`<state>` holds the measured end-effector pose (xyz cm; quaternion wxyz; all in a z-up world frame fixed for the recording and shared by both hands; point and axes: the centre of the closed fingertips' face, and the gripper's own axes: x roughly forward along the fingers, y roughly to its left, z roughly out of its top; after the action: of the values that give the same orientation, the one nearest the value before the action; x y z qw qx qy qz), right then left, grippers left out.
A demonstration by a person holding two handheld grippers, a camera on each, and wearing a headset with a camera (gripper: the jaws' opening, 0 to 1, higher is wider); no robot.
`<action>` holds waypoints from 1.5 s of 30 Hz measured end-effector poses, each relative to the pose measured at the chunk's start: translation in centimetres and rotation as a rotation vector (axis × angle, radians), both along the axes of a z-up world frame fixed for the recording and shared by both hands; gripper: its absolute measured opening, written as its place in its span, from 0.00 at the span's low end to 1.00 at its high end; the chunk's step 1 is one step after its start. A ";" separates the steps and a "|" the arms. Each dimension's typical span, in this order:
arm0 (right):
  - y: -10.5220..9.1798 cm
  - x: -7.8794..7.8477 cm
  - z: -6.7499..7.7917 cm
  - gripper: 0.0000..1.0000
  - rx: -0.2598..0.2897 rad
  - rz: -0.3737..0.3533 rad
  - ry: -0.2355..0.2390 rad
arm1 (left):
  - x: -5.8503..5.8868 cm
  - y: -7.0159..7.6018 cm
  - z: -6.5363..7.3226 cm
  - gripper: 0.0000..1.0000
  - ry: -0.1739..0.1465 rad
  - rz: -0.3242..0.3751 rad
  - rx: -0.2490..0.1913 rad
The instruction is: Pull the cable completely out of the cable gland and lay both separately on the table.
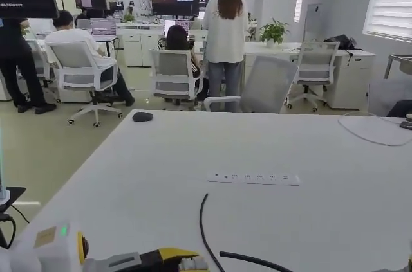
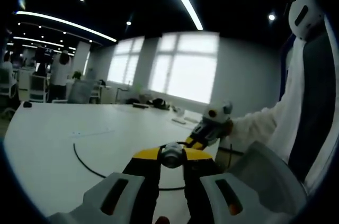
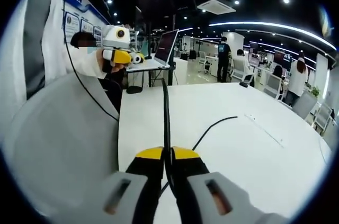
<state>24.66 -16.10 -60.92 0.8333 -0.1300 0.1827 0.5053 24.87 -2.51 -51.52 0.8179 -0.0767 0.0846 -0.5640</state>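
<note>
In the head view, a wide white table (image 1: 161, 175) fills the lower half of the frame. A flat white power strip (image 1: 254, 178) lies at its centre, and a small dark rounded object (image 1: 142, 116) sits near the far edge. A thin black cable (image 1: 201, 227) curves down the tabletop toward the bottom edge. There, in the lower left, what is probably the left gripper (image 1: 193, 263) pokes its yellow-and-black tips in toward the right.

In the left gripper view, the left gripper (image 2: 172, 156) rises from the bottom centre. Its jaws are pinched onto a small silvery round part, seemingly the metal cable gland (image 2: 172, 152), which is held above the table (image 2: 47, 139). The cable (image 2: 85, 163) arcs across the tabletop at centre left. The right gripper (image 2: 192, 142) comes in right of centre, carried by an arm in a white sleeve (image 2: 254, 123).

In the right gripper view, the right gripper (image 3: 167, 156) has its jaws pressed tight together on the cable (image 3: 166, 123). From there the cable runs straight up the middle of the frame. The left gripper (image 3: 135, 57) shows at upper left, well apart. More cable lies loose on the table (image 3: 254, 166) right of centre.
</note>
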 end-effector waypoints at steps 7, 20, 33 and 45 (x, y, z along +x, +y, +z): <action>0.5 1.0 -3.8 0.05 -0.019 -0.028 0.079 | -0.1 -0.1 -0.3 0.17 -0.003 0.000 0.017; 1.5 1.6 -9.4 0.07 -0.067 -0.032 0.203 | 0.6 0.3 -0.5 0.17 0.017 0.032 0.010; 1.8 0.9 -13.2 0.11 -0.128 -0.046 0.285 | 0.7 0.2 -1.5 0.17 0.042 0.039 0.046; 1.6 1.6 -10.9 0.13 -0.023 -0.120 0.283 | 1.1 -0.1 -3.1 0.17 0.109 0.016 0.078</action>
<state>26.30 -14.49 -71.79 0.8264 -0.0557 0.3116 0.4657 25.97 -2.57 -54.60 0.8189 -0.0759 0.1502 -0.5486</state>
